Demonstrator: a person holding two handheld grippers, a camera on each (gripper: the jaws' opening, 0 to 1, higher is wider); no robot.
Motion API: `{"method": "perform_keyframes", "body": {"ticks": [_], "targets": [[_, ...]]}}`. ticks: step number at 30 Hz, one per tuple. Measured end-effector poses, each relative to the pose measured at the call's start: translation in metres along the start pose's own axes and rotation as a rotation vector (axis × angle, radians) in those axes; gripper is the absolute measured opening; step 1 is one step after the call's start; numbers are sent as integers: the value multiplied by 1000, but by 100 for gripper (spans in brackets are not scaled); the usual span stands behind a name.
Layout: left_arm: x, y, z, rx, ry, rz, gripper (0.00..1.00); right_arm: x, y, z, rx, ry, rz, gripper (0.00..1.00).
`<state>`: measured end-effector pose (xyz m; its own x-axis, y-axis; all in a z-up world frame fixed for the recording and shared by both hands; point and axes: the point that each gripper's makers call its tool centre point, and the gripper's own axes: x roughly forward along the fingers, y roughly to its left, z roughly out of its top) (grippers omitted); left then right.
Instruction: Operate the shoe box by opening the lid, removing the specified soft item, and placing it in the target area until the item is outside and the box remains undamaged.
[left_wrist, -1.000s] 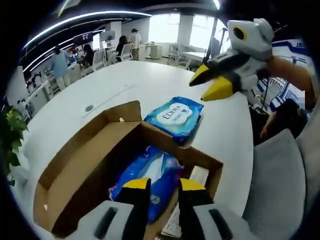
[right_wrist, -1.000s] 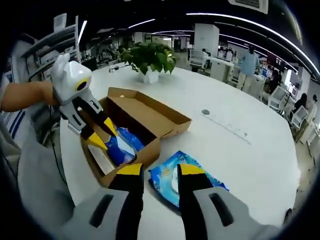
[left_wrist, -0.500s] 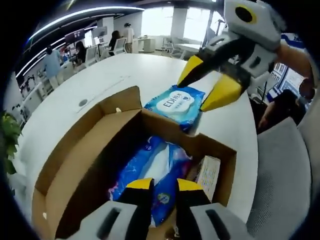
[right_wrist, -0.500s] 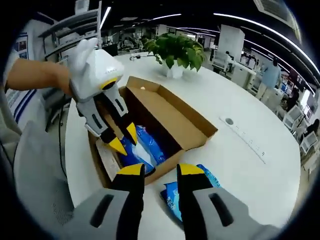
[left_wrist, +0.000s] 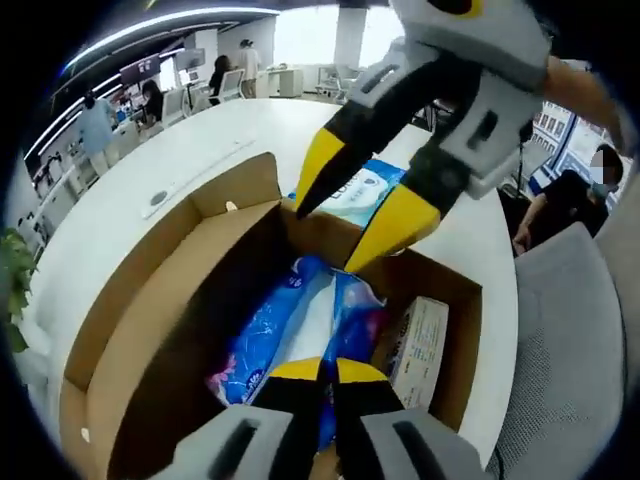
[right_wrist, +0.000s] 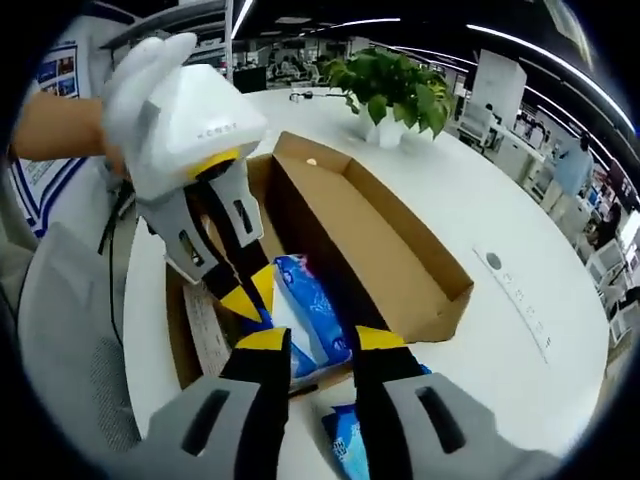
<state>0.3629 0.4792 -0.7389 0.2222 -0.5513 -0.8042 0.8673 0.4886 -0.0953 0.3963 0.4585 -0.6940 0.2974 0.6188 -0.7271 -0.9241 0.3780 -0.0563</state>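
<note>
Wipes pack (left_wrist: 300, 335), blue and soft, lies inside the open shoe box (left_wrist: 150, 330), its long axis running along the box. Left gripper (left_wrist: 327, 372) sits at the pack's near end, jaws nearly together, seemingly nipping it; contact is hard to see. Right gripper (left_wrist: 360, 205) hovers spread above the pack's far end. A second pack (left_wrist: 365, 190) lies just beyond the box, partly hidden.

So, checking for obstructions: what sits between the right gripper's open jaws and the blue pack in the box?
Nothing: in the left gripper view the right gripper hangs over the blue pack with bare air between.
</note>
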Motion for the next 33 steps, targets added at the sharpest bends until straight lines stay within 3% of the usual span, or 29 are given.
{"method": "perform_keyframes", "body": {"ticks": [10, 17, 33], "targets": [[-7, 1, 1, -8, -27, 1, 4, 32, 11, -9, -67, 94, 44, 15], [-11, 2, -1, -18, -30, 1, 1, 45, 6, -20, -158, 167, 13, 2], [-25, 0, 3, -29, -45, 11, 0, 32, 6, -3, -184, 107, 7, 0]]}}
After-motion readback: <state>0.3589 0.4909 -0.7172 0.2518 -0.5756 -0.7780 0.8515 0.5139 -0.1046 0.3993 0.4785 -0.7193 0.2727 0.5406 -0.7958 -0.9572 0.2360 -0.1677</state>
